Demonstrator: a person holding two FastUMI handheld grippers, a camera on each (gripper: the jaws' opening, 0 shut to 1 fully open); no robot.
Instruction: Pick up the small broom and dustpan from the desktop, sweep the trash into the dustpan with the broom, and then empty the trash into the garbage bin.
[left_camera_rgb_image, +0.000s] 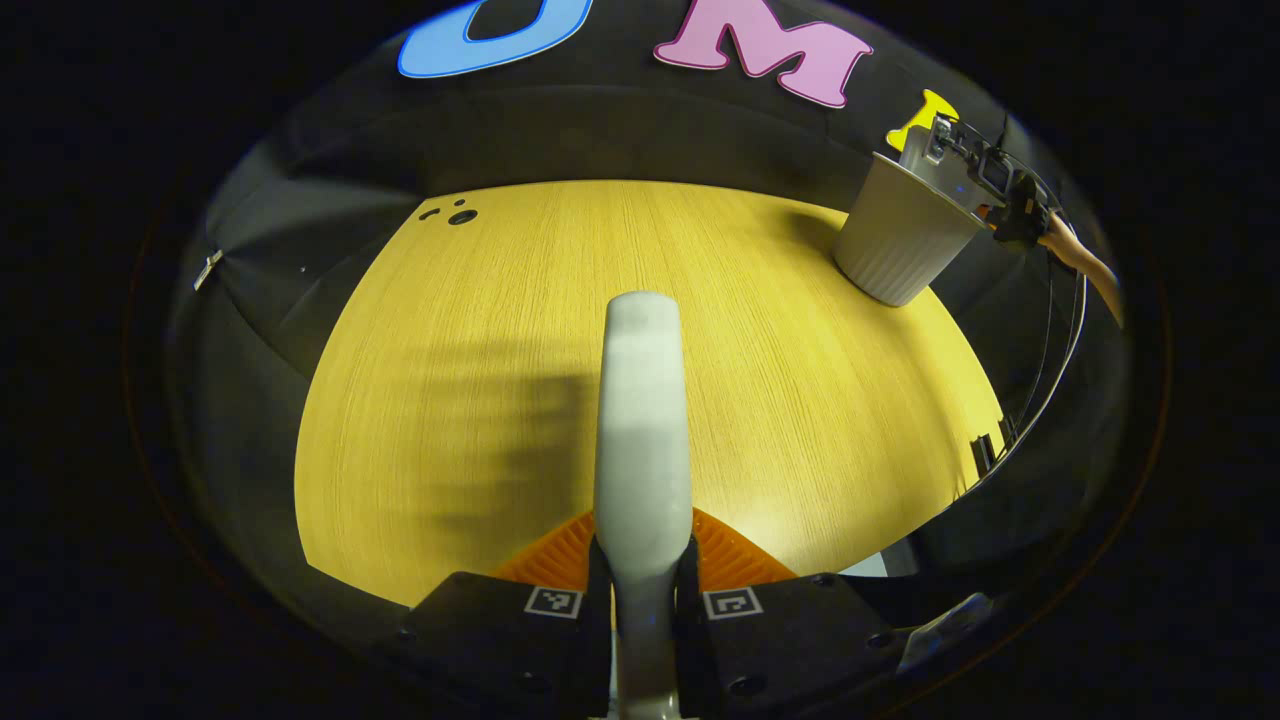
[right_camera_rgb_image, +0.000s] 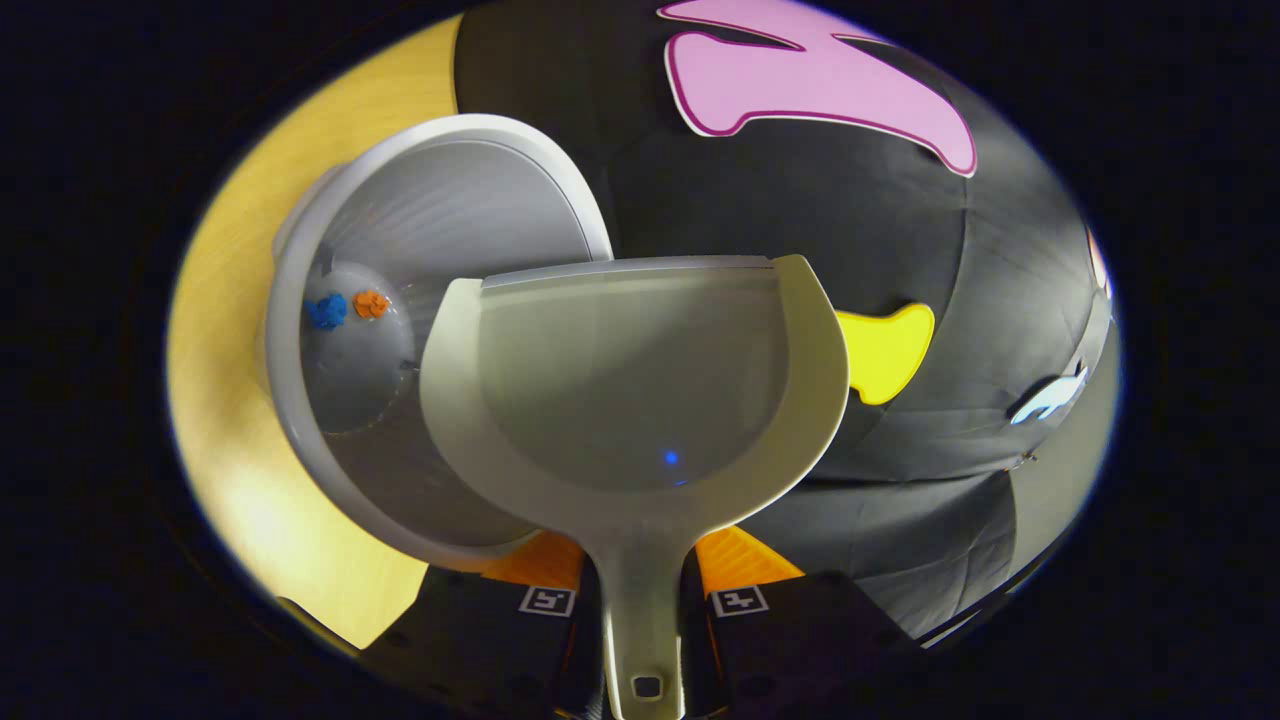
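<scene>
My left gripper (left_camera_rgb_image: 642, 560) is shut on the pale grey small broom (left_camera_rgb_image: 642, 400), which points forward over the wooden desktop (left_camera_rgb_image: 450, 400). At the far right of that desktop stands the ribbed grey garbage bin (left_camera_rgb_image: 900, 240), with the other gripper (left_camera_rgb_image: 975, 165) and a hand (left_camera_rgb_image: 1080, 260) held above its rim. In the right gripper view my right gripper (right_camera_rgb_image: 640, 590) is shut on the handle of the cream dustpan (right_camera_rgb_image: 630, 380). The pan is tipped at the mouth of the bin (right_camera_rgb_image: 440, 200) and looks empty. A blue scrap (right_camera_rgb_image: 326, 311) and an orange scrap (right_camera_rgb_image: 371, 303) lie on the bin's bottom.
The desktop's far left corner has small dark holes (left_camera_rgb_image: 460, 216). Black cloth walls close in the desktop behind and at both sides. Cables (left_camera_rgb_image: 1060, 360) hang past the right edge, near the bin.
</scene>
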